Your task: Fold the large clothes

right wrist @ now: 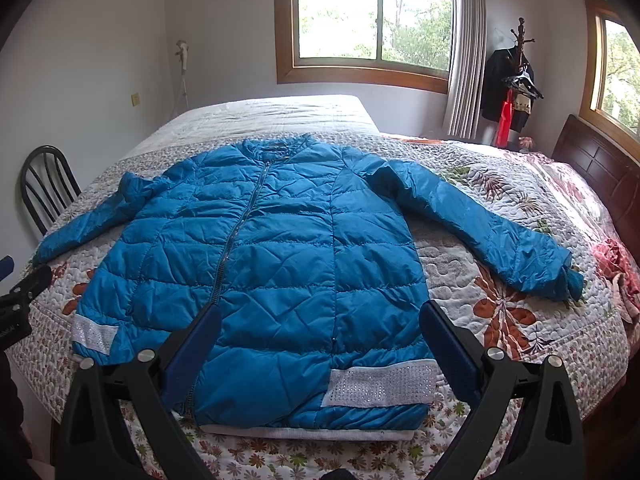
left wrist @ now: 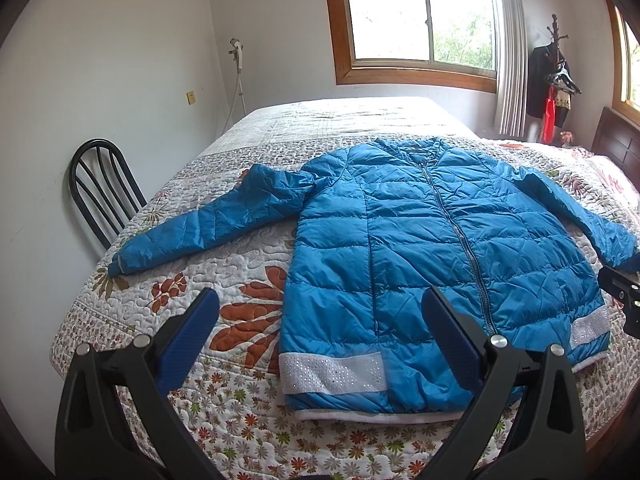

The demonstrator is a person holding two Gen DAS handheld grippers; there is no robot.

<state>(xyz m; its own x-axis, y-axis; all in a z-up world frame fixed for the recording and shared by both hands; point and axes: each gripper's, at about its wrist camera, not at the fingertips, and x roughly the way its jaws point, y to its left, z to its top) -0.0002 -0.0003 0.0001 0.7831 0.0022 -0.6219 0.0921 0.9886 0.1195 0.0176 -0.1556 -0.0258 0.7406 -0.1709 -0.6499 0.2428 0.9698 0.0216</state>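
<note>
In the left wrist view the blue puffer jacket (left wrist: 432,264) lies flat and zipped on the quilted bed (left wrist: 248,276), filling centre and right of frame — no fold made yet, sleeves spread, and the left gripper (left wrist: 320,328) hovers wide open, empty, above its hem. In the right wrist view the jacket (right wrist: 272,264) sits centre frame, collar toward the window (right wrist: 372,16), hem nearest the camera — long axis along the zip; the right gripper (right wrist: 320,336) also gapes empty.

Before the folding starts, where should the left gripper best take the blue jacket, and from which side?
Probably the cuff of the sleeve on the left gripper's side, approached from the bed's near edge. The jacket lies flat, zipped, sleeves spread outward, so that cuff is a free end, ready to fold across the body.
</note>
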